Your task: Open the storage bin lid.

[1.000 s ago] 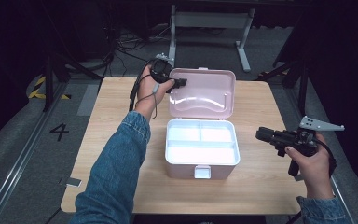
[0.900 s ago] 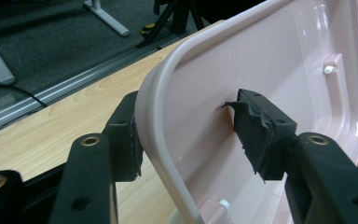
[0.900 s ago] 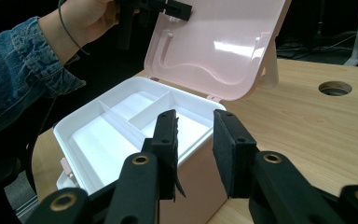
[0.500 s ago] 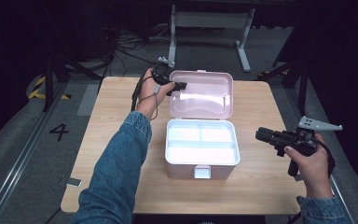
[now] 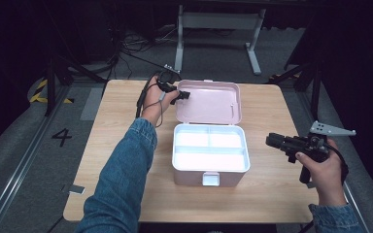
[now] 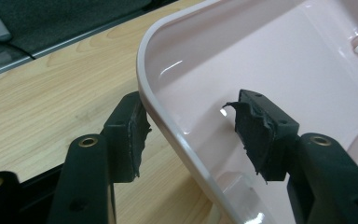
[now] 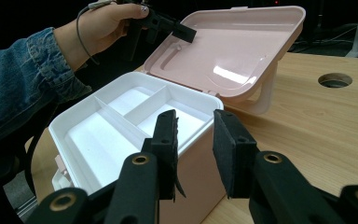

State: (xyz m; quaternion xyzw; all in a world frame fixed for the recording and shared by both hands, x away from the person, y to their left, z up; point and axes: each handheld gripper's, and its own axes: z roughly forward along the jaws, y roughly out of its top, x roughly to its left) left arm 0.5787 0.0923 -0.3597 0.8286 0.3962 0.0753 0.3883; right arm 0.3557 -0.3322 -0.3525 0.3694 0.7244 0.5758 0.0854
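A pale pink box [image 5: 211,167] with a white divided tray [image 7: 121,121] stands in the middle of the table, its lid [image 5: 209,102] swung back. My left gripper [image 5: 182,95] is at the lid's far left corner. In the left gripper view the lid's rim [image 6: 168,126] runs between the jaws of that gripper [image 6: 196,130]. Its jaws have just been closing; the outer pad sits at the rim, the inner pad stands off the lid. My right gripper [image 5: 272,141] hovers right of the box, open [image 7: 196,149], with nothing between its pads.
The wooden table [image 5: 281,194] has a round cable hole [image 7: 334,80] behind the box. A white latch [image 5: 210,179] sticks out at the box's front. A grey metal stand [image 5: 218,22] is on the floor beyond the table.
My left gripper has sunk slightly at the lid's left corner. The right gripper and the box have stayed put.
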